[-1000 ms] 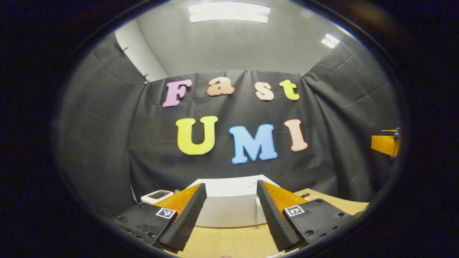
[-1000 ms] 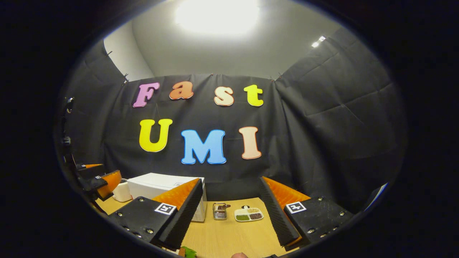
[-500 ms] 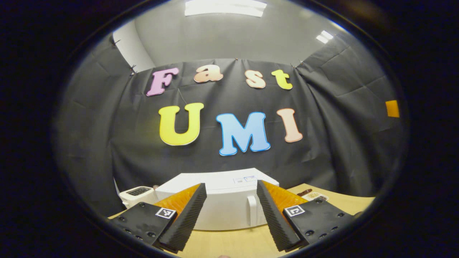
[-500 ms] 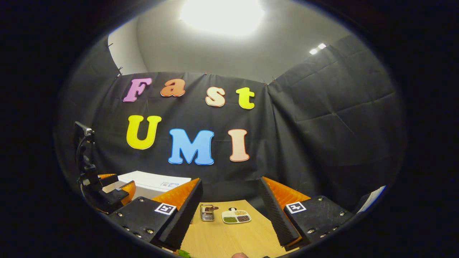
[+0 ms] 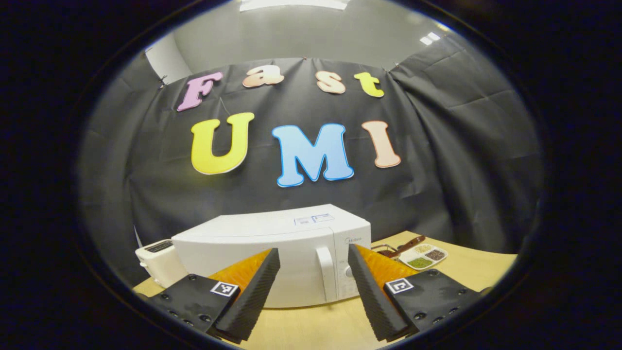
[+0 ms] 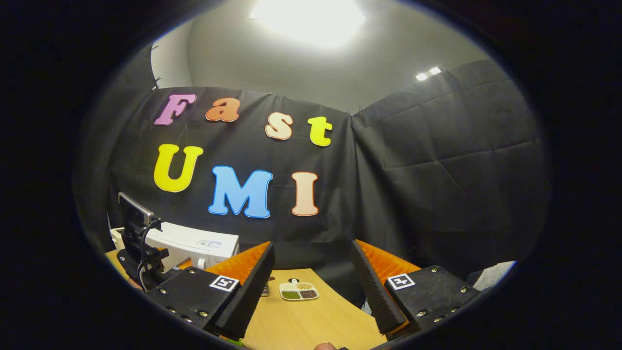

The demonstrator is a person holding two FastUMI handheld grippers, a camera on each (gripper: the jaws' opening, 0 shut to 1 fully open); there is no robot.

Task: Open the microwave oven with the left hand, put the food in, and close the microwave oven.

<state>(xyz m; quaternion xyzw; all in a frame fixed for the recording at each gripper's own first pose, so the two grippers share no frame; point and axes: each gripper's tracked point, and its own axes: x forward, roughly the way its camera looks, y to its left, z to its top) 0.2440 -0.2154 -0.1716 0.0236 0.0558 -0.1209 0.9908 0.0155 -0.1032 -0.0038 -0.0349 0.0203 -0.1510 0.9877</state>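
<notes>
A: What's on the tabletop [image 5: 335, 325]?

B: A white microwave [image 5: 272, 253] at its back edge, door shut, upright handle [image 5: 326, 273] on the door's right side.

A: And the jaws?

B: Left gripper [image 5: 311, 291] and right gripper [image 6: 311, 291]: wide apart, empty. Judgement: straddle the handle squarely, then pull gently.

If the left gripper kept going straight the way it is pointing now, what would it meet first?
Most likely the microwave: its closed door and upright handle sit right between the open fingers of the left gripper. Some bare table lies in between, so how far off it is remains unclear.
</notes>
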